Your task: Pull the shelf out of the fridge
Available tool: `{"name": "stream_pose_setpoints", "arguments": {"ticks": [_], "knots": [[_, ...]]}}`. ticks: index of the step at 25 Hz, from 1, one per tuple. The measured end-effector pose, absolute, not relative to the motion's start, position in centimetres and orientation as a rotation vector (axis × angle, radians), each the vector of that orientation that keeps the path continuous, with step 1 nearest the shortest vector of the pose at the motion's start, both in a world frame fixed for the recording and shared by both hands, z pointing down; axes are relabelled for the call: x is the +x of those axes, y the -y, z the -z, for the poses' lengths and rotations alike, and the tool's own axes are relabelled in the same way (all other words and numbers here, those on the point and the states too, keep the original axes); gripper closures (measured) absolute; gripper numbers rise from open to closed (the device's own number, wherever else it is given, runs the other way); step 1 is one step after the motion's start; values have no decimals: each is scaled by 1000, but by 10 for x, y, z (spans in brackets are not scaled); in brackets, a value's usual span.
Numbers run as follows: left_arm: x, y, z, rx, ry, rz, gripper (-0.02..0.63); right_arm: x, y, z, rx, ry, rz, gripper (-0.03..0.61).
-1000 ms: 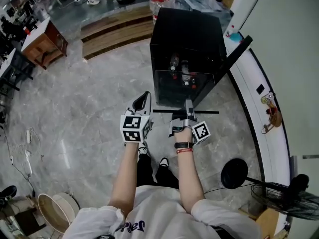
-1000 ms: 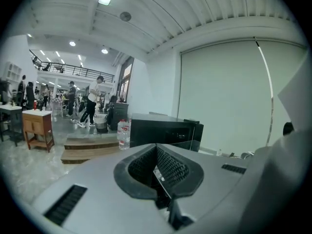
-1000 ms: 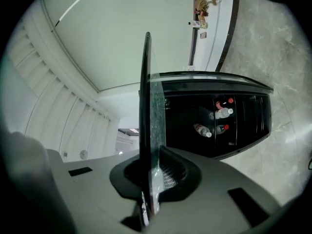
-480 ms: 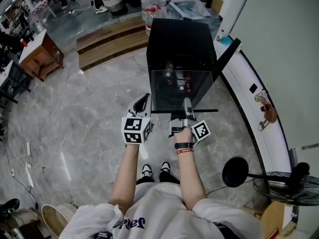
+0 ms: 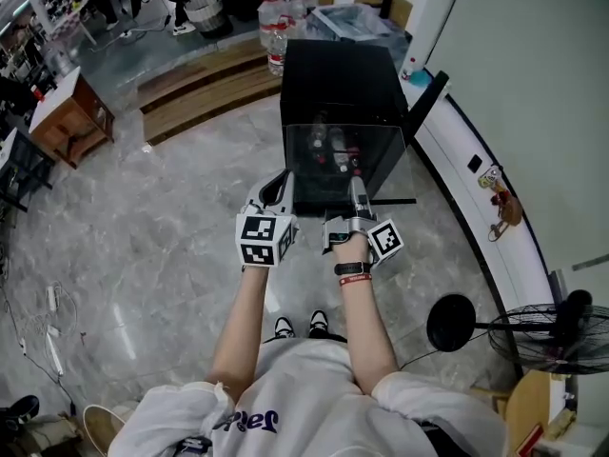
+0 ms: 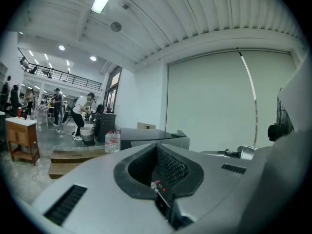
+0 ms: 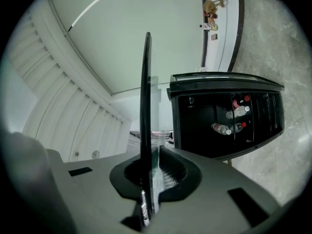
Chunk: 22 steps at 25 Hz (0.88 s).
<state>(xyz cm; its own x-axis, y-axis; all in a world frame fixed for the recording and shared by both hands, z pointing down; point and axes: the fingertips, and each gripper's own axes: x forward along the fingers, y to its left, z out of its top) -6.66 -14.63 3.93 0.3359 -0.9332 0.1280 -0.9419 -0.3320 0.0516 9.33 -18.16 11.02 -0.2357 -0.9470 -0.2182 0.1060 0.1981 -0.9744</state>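
A black mini fridge [image 5: 343,74] stands on the marble floor with its door [image 5: 423,98] swung open to the right. A glass shelf [image 5: 333,165] with a black front bar [image 5: 381,201] sticks out of the fridge front, level. My right gripper [image 5: 359,190] is shut on that front bar. In the right gripper view the shelf [image 7: 145,106] runs edge-on between the jaws of the right gripper [image 7: 152,179], with the fridge [image 7: 224,116] and bottles [image 7: 222,128] behind. My left gripper [image 5: 274,188] hangs left of the shelf, shut and empty, apart from it. The left gripper [image 6: 158,172] points over the fridge top.
A standing fan [image 5: 557,336] is at the lower right. The white curved wall base [image 5: 476,188] runs along the right of the fridge. Wooden steps [image 5: 200,84], water jugs [image 5: 271,17] and a wooden cabinet [image 5: 67,112] lie behind and to the left. People work far off.
The person has stepped back a little, with the feet now showing lower in the head view. The right gripper keeps its hold on the shelf bar. The left gripper stays beside it.
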Motion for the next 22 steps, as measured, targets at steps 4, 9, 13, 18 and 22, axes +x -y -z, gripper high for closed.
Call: {"name": "stream_pose_setpoints", "arguments": {"ticks": [4, 9, 13, 18, 22], "knots": [[-69, 141, -39, 2492, 1722, -110, 595, 92, 175, -107, -852, -1382, 1255, 548], [-67, 137, -33, 2522, 1698, -99, 595, 91, 167, -104, -849, -1392, 1238, 548], [-63, 132, -31, 2541, 1671, -95, 595, 93, 159, -104, -868, -1384, 1229, 548], [-73, 126, -27, 2552, 1667, -82, 595, 88, 153, -105, -873, -1366, 1228, 548], [-87, 126, -29, 2554, 1663, -86, 595, 85, 155, -116, -871, -1337, 1233, 548]]}}
